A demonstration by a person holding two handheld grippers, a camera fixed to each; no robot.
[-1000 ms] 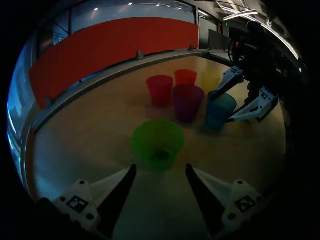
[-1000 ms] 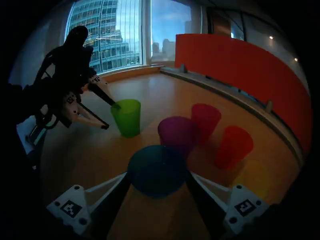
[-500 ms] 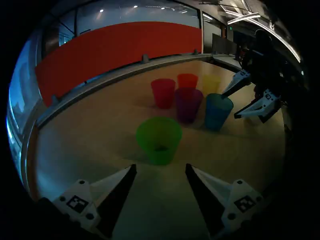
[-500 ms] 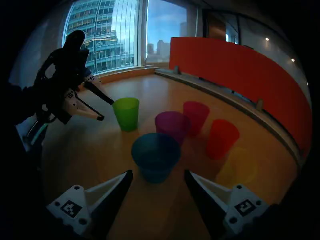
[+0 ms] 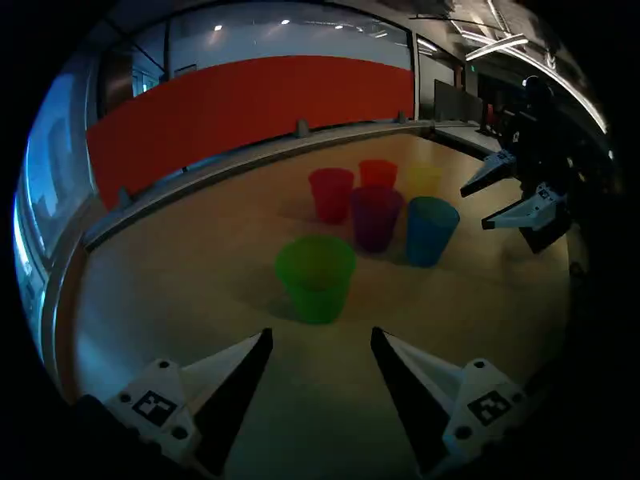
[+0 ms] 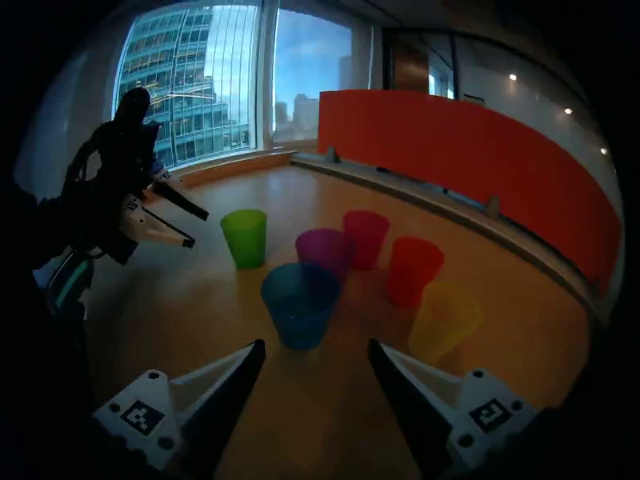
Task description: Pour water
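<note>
left gripper and right gripper identical: white tapered plastic fingers, black inner faces, one square black-and-white fiducial tag per finger base, dark screws around it.

The right gripper has drawn back from the blue cup, the left gripper from the green cup.

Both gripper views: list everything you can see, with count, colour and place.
Green cup: one, green, apart from the cluster
Blue cup: one, blue, cluster's near edge
Purple cup: one, purple, cluster's middle
Pink cup: one, pink, behind purple
Red cup: one, red, beside pink
Yellow cup: one, yellow, beside red
Table: one, wood, under cups
Partition: one, red, table's edge
Left gripper: one, white, open
Right gripper: one, white, open
</note>
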